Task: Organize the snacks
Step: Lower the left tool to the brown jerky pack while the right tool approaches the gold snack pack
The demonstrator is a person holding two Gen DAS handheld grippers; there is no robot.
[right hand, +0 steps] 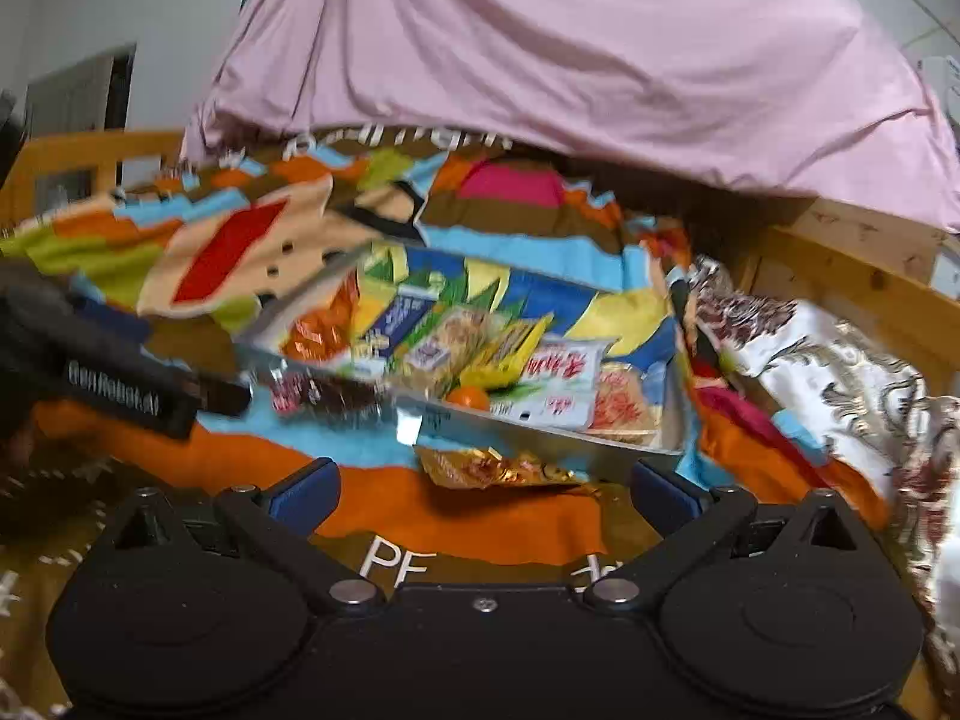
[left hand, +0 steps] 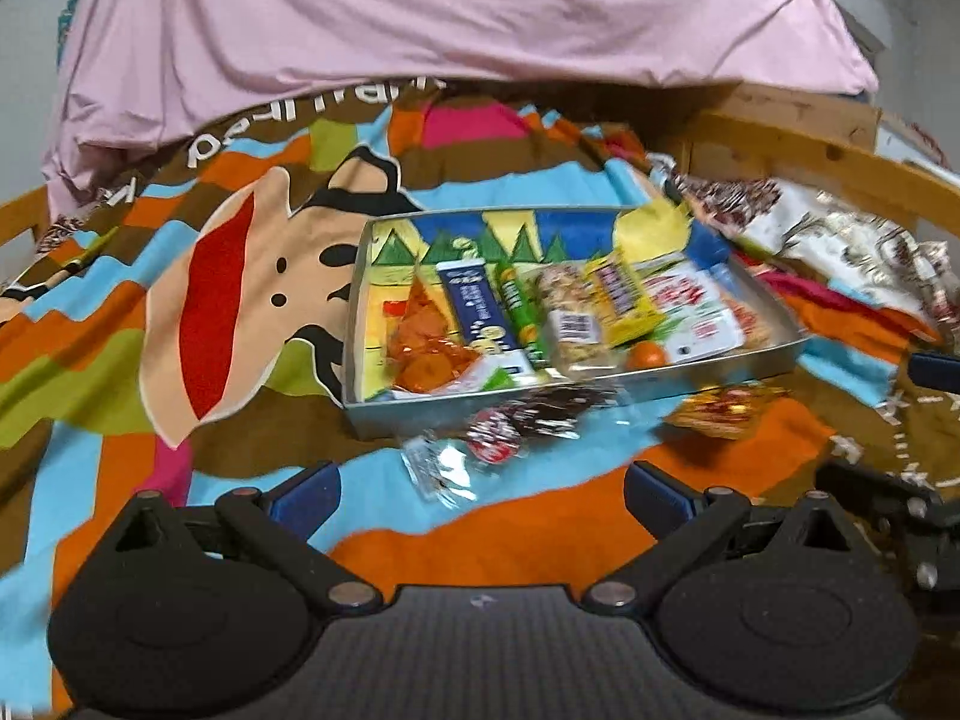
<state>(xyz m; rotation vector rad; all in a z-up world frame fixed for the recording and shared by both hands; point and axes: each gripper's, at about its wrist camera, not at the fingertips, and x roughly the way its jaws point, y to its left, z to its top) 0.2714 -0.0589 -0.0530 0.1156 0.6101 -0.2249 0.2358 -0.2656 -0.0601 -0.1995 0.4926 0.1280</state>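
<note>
Snacks point(left hand: 558, 312) packed side by side in a metal tray point(left hand: 600, 387) on a colourful blanket point(left hand: 120, 312).

Left gripper point(left hand: 483, 489) spread wide and empty; clear-wrapped candy point(left hand: 444, 468) lies just ahead between its fingers, the tray beyond. Right gripper point(right hand: 485, 489) equally wide, holding nothing; a gold wrapper point(right hand: 498, 468) lies between its fingertips, just before the tray's near wall.

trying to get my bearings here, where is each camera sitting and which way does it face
Left wrist: sits on the left claw, facing forward over the bedspread at the metal tray of snacks; its own open blue fingers show, plus part of the other claw at the right edge.
Right wrist: sits on the right claw, facing the gold wrapper and tray; the left claw crosses at left.
Shared: tray, gold wrapper, pink sheet.
</note>
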